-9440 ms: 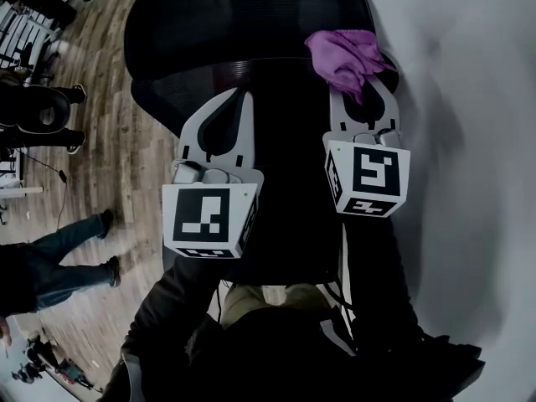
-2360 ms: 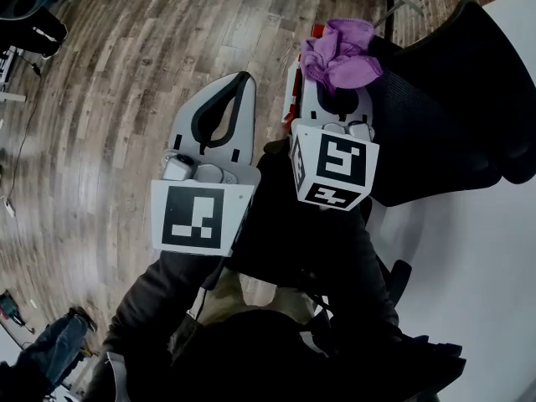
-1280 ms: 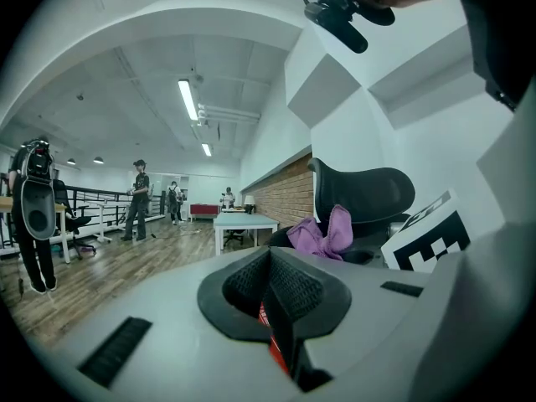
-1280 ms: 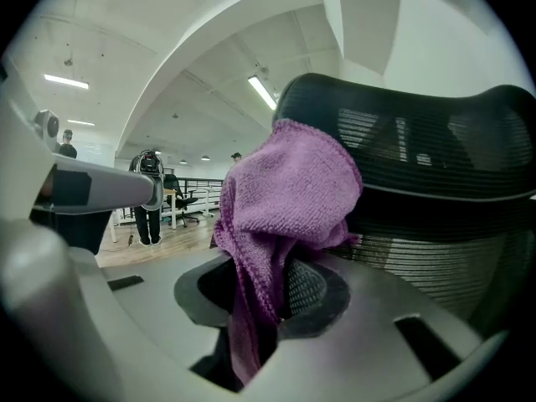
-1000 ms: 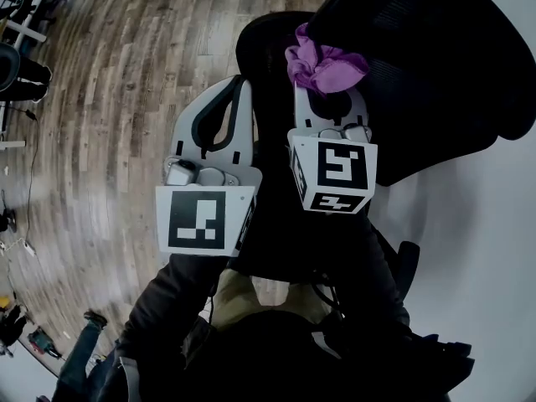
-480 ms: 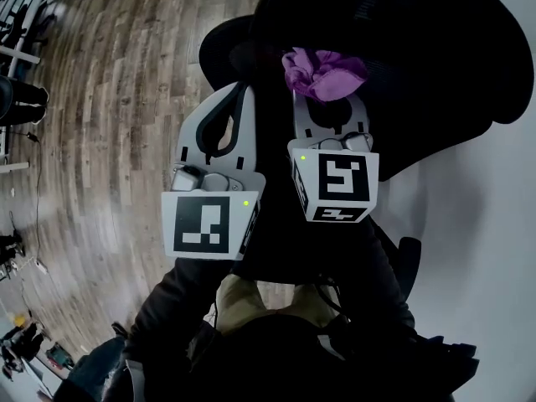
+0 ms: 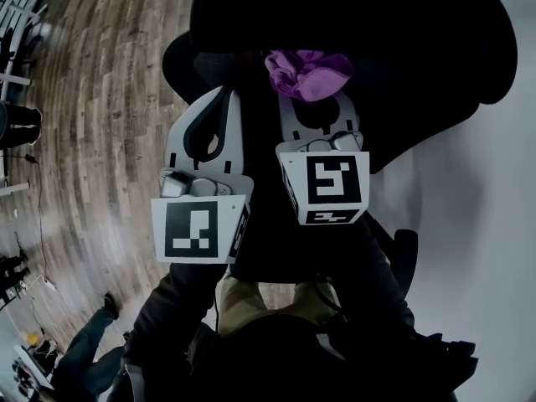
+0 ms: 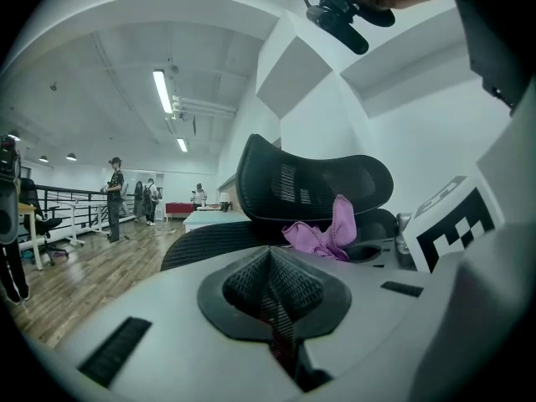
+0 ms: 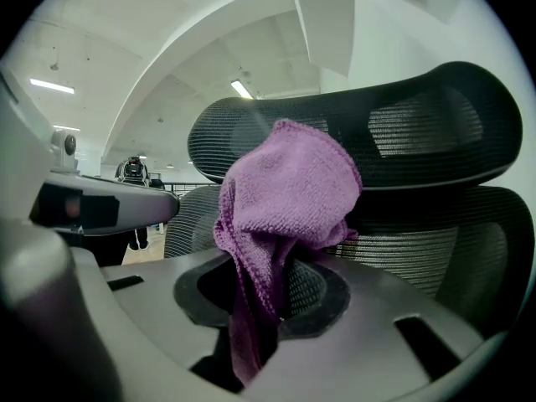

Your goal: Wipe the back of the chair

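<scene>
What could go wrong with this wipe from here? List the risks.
1. The right tongs pinch only a narrow strip of the purple cloth, and the rest is bunched up. Dragging it over the mesh chair back may pull it free.
2. The left tongs are shut on nothing, so nothing steadies the chair. It may swivel away under pressure.

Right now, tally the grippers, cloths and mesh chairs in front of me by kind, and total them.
grippers: 2, the left gripper shut on nothing, the right gripper shut
purple cloth: 1, clamped in the right gripper
black mesh chair: 1
total: 4
</scene>
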A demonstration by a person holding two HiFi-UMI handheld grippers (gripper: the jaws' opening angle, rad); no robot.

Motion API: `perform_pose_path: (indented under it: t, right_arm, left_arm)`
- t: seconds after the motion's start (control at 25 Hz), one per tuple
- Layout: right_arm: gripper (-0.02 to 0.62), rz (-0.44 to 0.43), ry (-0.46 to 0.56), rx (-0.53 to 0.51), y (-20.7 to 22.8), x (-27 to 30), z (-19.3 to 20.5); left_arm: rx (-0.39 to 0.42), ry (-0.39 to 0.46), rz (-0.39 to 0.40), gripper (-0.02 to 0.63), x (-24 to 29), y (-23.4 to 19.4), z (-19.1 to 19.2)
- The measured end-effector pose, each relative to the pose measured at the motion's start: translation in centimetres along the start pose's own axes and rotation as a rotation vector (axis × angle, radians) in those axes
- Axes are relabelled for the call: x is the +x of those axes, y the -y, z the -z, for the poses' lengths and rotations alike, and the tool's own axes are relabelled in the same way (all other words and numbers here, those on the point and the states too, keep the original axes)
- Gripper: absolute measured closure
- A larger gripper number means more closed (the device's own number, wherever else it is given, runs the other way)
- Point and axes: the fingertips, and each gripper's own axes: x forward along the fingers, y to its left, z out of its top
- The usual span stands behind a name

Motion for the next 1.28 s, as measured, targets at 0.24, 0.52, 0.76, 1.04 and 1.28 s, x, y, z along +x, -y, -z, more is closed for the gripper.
perform_pose_path:
  t: [0.24,0.52,0.76,1.04,1.28]
  right_arm:
    - [0.505,0.019,-0.002,0.001,1.6,-0.8,0.3]
    - [0.504,0.045,-0.011,-0.006,4.4,-2.1,0.6]
    - [0.505,0.068,-0.01,0.0,6.9,-3.2,0.6]
    - [0.505,0.085,-0.008,0.01,9.3,-4.3,0.3]
    - [0.505,0.11,0.002,0.017,10.8,-5.1,0.3]
  left_arm:
    - [0.004,0.015,0.02,0.597,0.7,1.3,-0.3]
    - [0.006,0.01,0.048,0.597,1.7,3.7,-0.3]
    - [0.014,0.007,0.075,0.597,2.8,6.0,-0.6]
    - [0.018,0.003,0.099,0.597,4.1,8.3,-1.2]
    - [0.014,0.0,0.123,0.597,4.8,9.7,-1.2]
